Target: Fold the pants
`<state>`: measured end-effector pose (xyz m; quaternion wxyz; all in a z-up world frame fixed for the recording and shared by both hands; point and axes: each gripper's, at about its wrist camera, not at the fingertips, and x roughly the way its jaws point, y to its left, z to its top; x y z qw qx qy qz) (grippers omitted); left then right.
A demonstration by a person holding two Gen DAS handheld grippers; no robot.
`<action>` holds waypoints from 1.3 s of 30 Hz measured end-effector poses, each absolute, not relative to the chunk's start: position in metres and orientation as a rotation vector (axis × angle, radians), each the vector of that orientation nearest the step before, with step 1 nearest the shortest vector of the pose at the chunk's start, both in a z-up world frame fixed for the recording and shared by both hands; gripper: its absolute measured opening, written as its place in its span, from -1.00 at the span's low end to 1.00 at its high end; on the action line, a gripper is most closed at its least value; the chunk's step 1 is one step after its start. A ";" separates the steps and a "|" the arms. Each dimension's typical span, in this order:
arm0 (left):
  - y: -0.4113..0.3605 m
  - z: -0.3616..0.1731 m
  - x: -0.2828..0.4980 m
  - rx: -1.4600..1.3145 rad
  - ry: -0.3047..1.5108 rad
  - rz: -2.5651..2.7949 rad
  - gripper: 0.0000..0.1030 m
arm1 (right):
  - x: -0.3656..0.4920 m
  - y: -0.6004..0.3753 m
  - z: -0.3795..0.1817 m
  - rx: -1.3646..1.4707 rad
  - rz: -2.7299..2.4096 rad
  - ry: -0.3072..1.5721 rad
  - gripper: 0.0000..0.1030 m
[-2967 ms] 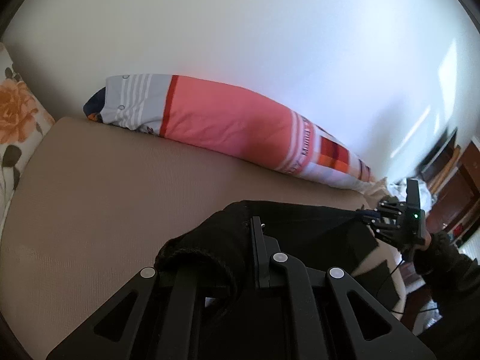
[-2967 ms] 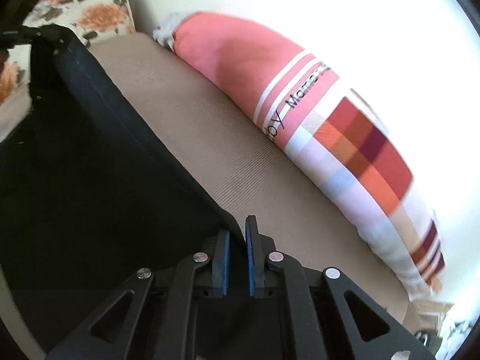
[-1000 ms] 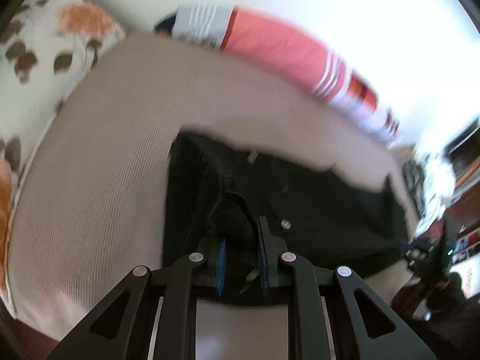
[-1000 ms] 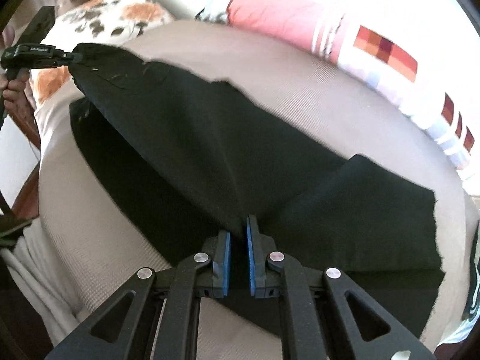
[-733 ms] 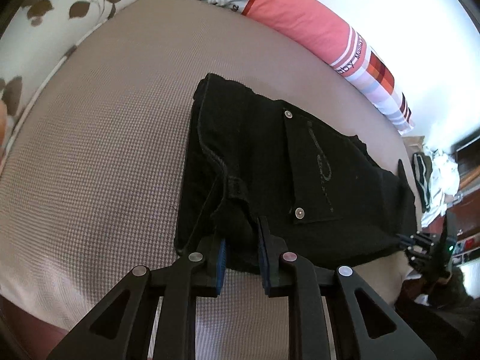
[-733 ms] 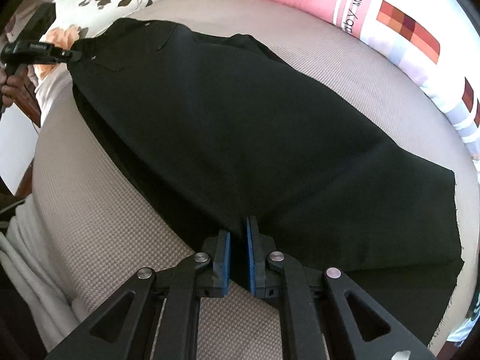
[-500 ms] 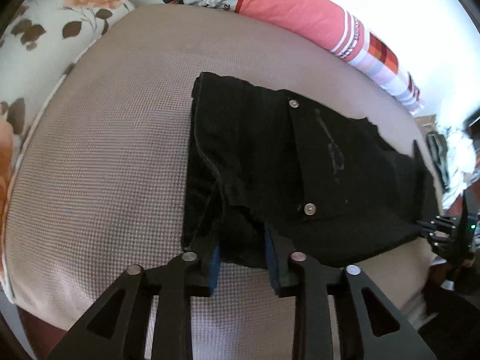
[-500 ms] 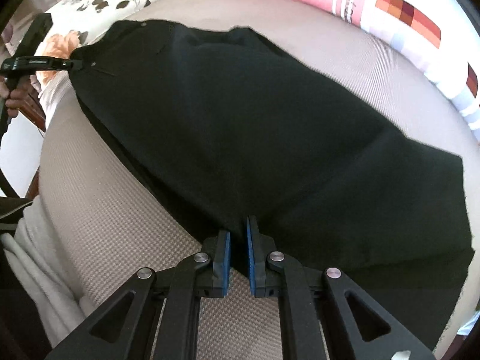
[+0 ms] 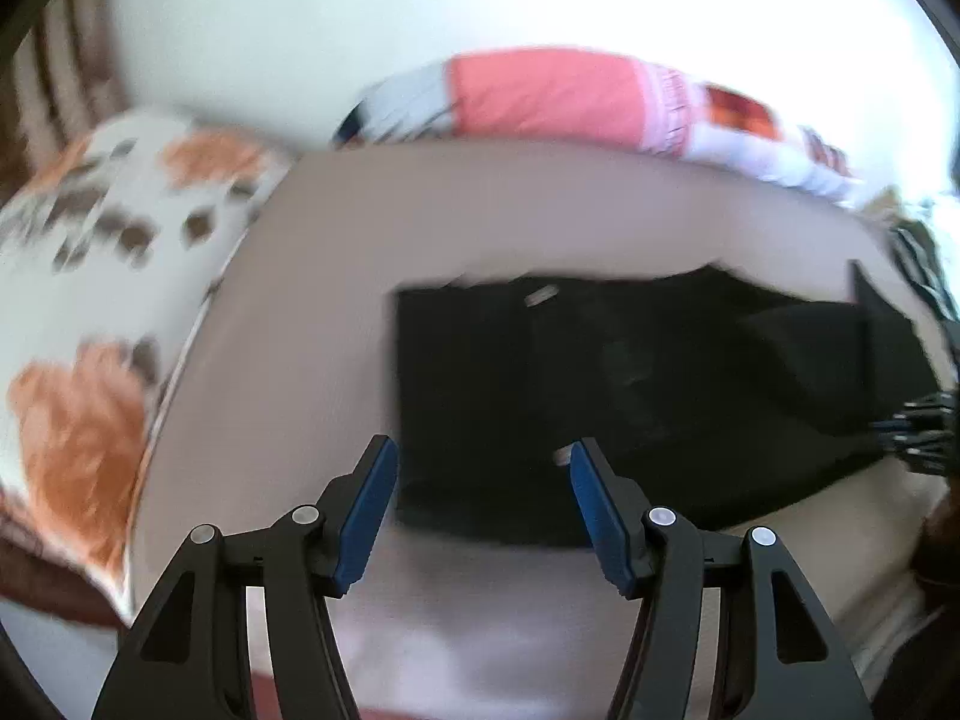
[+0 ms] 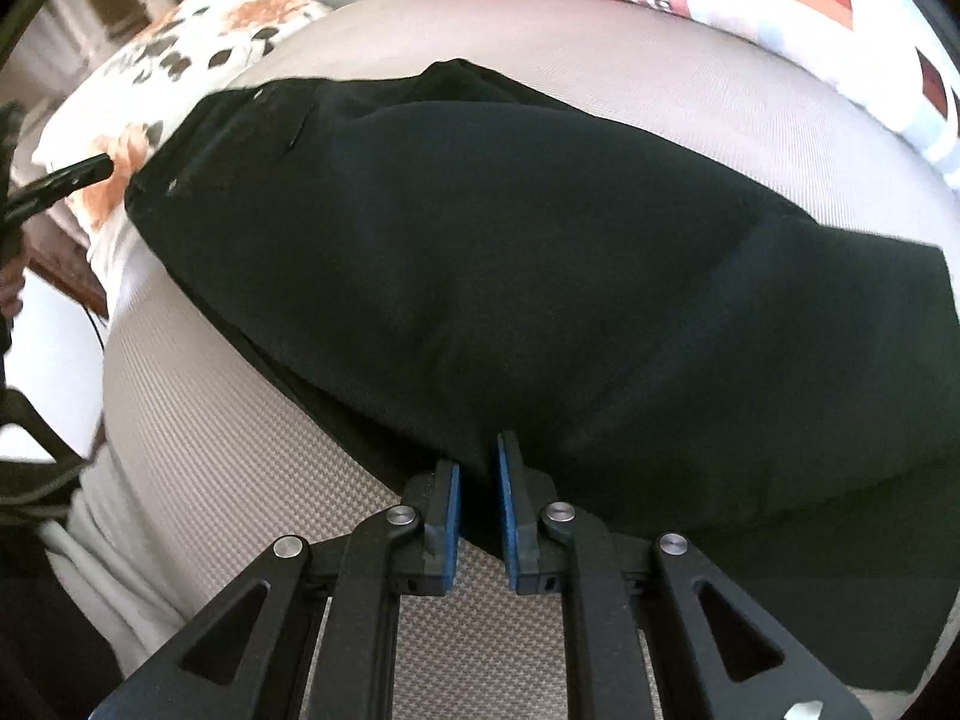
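Black pants (image 9: pixel 630 360) lie folded lengthwise on the beige bed (image 9: pixel 312 312), waistband end toward my left gripper. My left gripper (image 9: pixel 483 450) hovers just before that end. Its jaws are opening and stand wide apart, with nothing pressed between the blue pads. In the right wrist view the pants (image 10: pixel 510 240) spread out ahead of my right gripper (image 10: pixel 478 456). Its jaws are opening slightly, and a pinch of black cloth at the near edge still sits between the pads. The left gripper's fingers (image 10: pixel 72 177) show at the far left, clear of the waistband. The left view is blurred.
A floral pillow (image 9: pixel 90 276) lies at the left end of the bed. A pink striped bolster (image 9: pixel 570 96) runs along the white wall behind. The bed's near edge with white sheet (image 10: pixel 102 540) drops off at the lower left.
My left gripper let go of the waistband, opened wide and drew back from it. The pants settled flat on the bed as my right gripper sank with its edge.
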<state>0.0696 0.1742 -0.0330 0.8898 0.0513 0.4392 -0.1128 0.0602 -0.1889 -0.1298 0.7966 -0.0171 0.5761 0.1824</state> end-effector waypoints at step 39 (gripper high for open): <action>-0.112 -0.116 0.061 0.329 0.992 -0.820 -0.83 | 0.055 -0.389 -0.112 0.554 0.096 1.087 -0.17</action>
